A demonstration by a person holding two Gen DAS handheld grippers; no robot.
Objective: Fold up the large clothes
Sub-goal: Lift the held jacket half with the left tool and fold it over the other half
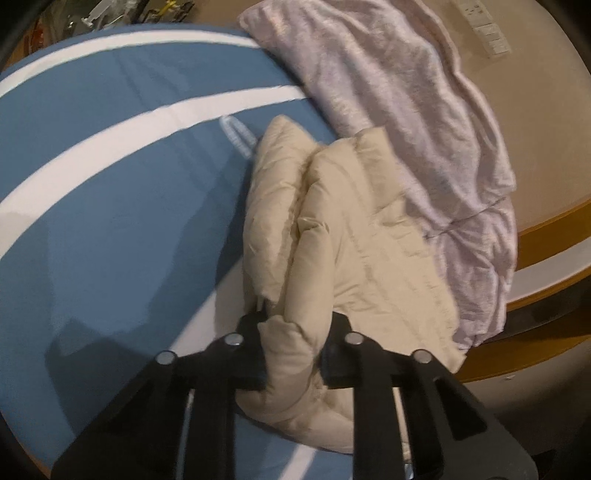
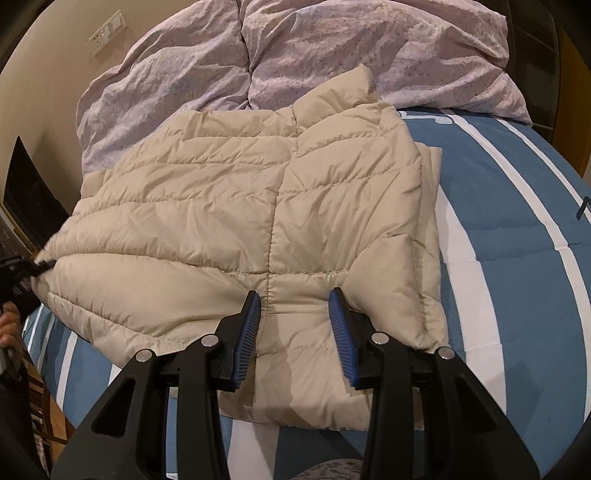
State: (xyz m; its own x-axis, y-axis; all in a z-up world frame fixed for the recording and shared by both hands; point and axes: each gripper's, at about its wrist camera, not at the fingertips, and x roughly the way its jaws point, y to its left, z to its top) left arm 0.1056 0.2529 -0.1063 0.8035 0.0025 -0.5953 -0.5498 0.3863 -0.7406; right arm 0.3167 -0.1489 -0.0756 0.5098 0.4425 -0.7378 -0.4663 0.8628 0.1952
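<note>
Between my left gripper's black jaws I am pinching a puffy edge of the beige quilted down jacket; my right gripper is hovering apart over its near hem. Already folded narrow on the blue-and-white striped bedsheet, it is awaiting another fold.

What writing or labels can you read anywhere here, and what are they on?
Nothing can be read.
Bedsheet: a pale printed mark, too blurred to read.
Bedsheet's far edge: white marks, cut off by the jacket.
Wall switch panel: no legible text.
</note>
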